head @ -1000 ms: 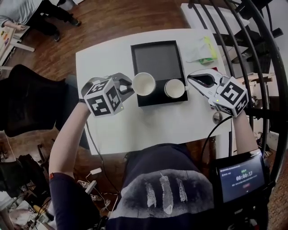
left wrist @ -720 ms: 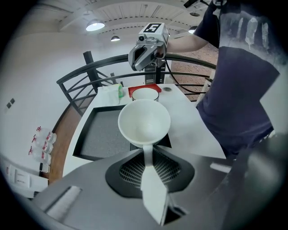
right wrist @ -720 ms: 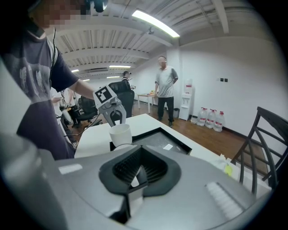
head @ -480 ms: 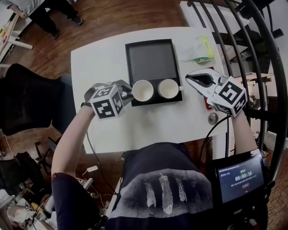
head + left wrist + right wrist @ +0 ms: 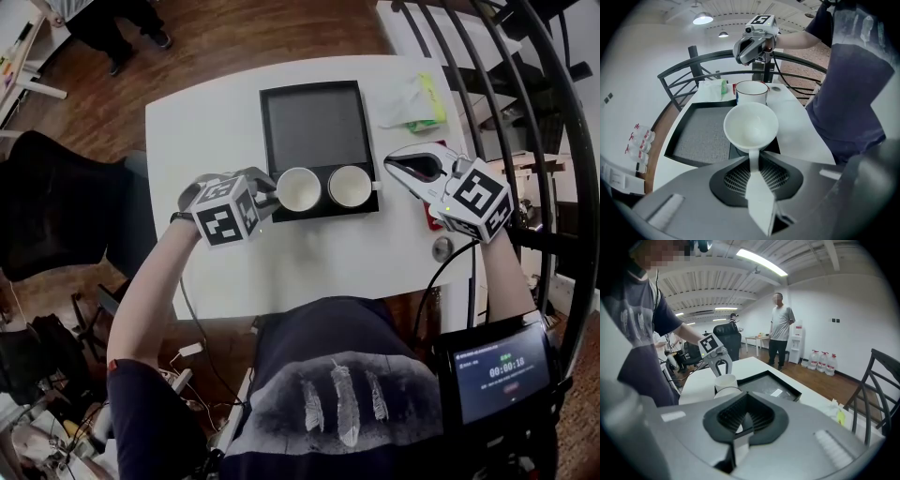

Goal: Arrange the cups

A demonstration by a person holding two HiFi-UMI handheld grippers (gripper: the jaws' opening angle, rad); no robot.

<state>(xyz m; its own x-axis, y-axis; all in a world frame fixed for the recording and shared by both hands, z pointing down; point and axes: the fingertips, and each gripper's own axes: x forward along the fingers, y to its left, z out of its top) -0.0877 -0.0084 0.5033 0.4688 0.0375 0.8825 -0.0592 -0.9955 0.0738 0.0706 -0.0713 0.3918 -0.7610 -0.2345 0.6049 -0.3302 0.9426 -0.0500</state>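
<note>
Wood-plank flooring (image 5: 234,28) and a curved black railing (image 5: 525,94) surround a white table (image 5: 216,122), with a black office chair (image 5: 56,206) to the left. White walls and strip lights show in the right gripper view, where a standing person (image 5: 780,329) and a row of water bottles (image 5: 820,363) fill the background.

On the table lies a black tray (image 5: 314,127) with a grey textured bed. The left gripper (image 5: 267,187) comes in from the tray's left. Its jaws have just been opening slightly and sit narrowly set on the handle of a white cup (image 5: 298,188), pads against it. The right gripper (image 5: 389,167) hovers off the tray's right side, jaws fully together with nothing between them. Both carry cubes printed with black-and-white square markers.

The held cup sits at the tray's near end, just beside a second cup (image 5: 349,186).

A small screen (image 5: 502,370) at the person's right shows green digits too small to read surely. A clear packet (image 5: 412,101) with a green strip lies beyond the tray, its print illegible.
</note>
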